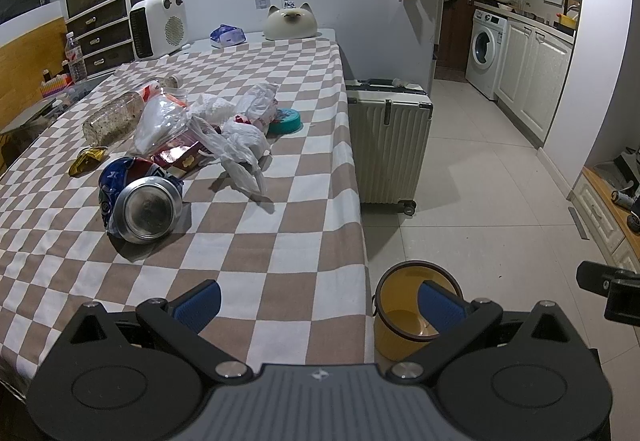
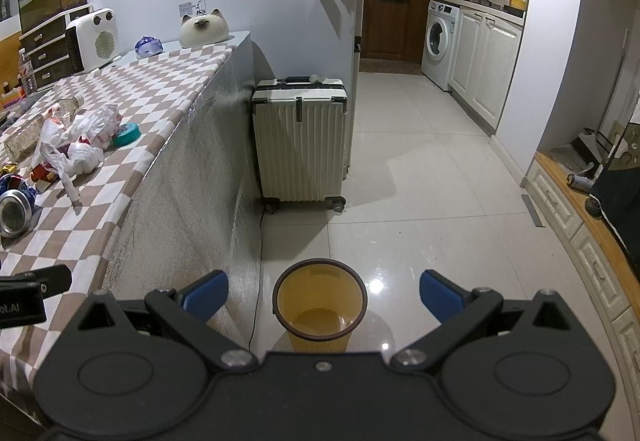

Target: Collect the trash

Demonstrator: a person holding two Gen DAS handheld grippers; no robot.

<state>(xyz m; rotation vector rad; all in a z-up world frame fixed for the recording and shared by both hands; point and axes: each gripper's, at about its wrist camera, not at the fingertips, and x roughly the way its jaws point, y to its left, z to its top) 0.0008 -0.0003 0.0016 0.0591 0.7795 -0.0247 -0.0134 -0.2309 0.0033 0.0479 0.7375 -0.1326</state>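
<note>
L gripper (image 1: 318, 305) & R gripper (image 2: 324, 295): fingers spread wide, nothing held. Crushed can (image 1: 140, 203) mid-left on desk (image 1: 280, 241) w/ bags; yellow bin (image 2: 319, 305) bottom center on floor.

One can (image 1: 140, 201), one bin (image 1: 416, 311), one suitcase (image 1: 388, 141)

A yellow bin (image 2: 319, 305) is stood upright on the floor beside the table (image 1: 280, 201). On the table, a crushed can (image 1: 140, 201) is laid on its side, with crumpled bags (image 1: 236, 137), a plastic bottle (image 1: 116, 117) and a gold wrapper (image 1: 86, 159) behind it.
</note>
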